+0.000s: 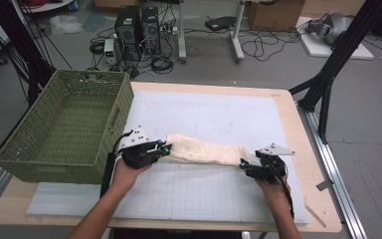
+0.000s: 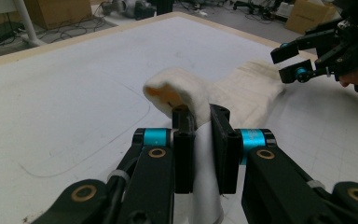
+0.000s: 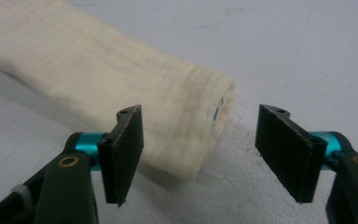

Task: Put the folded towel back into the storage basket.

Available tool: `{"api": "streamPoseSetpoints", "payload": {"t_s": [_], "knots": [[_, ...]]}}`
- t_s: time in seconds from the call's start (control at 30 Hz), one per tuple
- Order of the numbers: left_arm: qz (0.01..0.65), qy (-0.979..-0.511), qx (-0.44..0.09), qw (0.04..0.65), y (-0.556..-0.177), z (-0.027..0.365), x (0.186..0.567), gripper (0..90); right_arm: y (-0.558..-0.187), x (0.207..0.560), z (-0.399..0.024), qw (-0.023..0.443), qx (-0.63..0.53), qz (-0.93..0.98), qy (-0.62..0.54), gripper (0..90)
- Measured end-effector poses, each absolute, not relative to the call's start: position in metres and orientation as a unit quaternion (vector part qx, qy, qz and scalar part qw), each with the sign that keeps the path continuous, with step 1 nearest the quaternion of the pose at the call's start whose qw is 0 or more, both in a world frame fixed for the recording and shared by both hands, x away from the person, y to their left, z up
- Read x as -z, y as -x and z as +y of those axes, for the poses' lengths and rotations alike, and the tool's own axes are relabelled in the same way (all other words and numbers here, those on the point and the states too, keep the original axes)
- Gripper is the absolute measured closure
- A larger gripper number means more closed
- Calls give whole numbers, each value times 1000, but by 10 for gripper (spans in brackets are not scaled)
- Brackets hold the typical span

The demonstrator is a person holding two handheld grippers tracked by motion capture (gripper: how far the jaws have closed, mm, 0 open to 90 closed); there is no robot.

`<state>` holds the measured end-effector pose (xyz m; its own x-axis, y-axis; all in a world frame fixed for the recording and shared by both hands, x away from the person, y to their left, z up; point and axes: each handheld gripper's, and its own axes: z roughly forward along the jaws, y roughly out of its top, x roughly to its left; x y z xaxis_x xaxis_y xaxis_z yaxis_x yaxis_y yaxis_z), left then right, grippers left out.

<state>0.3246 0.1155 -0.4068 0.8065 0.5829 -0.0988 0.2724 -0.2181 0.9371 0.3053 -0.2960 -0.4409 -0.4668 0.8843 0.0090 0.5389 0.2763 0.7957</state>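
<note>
High view: left hand-held gripper (image 1: 165, 147) is clamped on the cream cloth (image 1: 206, 151) to pin it, while right hand-held gripper (image 1: 242, 164) sits apart around its right end, probably lining up a grab.

The right gripper (image 3: 200, 154) stands with its fingers (image 3: 123, 154) apart above the white surface (image 3: 307, 56), gripping nothing. Between them lies the near end of a cream cloth (image 3: 121, 84), just beside the left finger and clear of the right; the cloth runs away to the far left.
</note>
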Motion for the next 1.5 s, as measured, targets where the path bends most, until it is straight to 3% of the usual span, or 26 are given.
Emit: {"api": "streamPoseSetpoints", "payload": {"t_s": [0.4, 0.5, 0.6, 1.5], "knots": [[275, -776, -141, 550, -324, 116, 412, 803, -308, 449, -297, 187, -362, 794, -452, 529], [274, -778, -142, 547, -323, 116, 412, 804, -308, 448, -298, 175, -368, 793, -453, 706], [275, -779, -144, 545, -322, 116, 412, 804, -307, 447, -295, 166, -369, 801, -441, 780], [270, -760, -152, 571, -299, 136, 403, 810, -293, 416, -313, 210, -493, 745, -397, 808]]}}
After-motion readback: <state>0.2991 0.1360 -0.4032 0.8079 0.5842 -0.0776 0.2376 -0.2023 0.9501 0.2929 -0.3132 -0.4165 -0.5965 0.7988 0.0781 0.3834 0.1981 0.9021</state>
